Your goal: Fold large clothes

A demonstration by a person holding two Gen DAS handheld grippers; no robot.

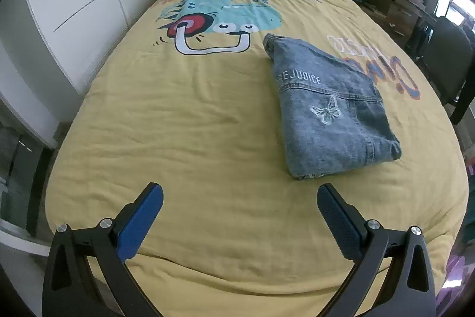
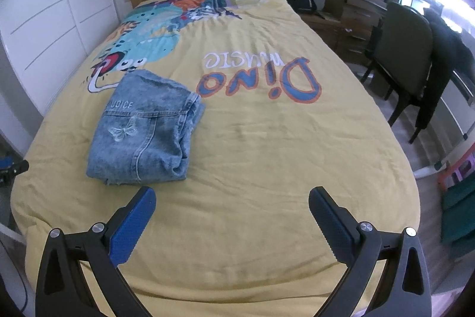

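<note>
Yellow bedspread (image 1: pixel 178 124) fills both frames. Your denim garment (image 1: pixel 329 109) lies folded at centre right of the left view, probably finished, though its far layers are hidden. Left gripper (image 1: pixel 240 216) and right gripper (image 2: pixel 231 220) gape wide, empty, clear of it.

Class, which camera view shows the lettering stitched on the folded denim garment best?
The left wrist view: the denim garment shows "REJUDICE" almost whole above the butterfly. In the right wrist view the garment is plain too, but a fold cuts the lettering to "JUDICE".
</note>
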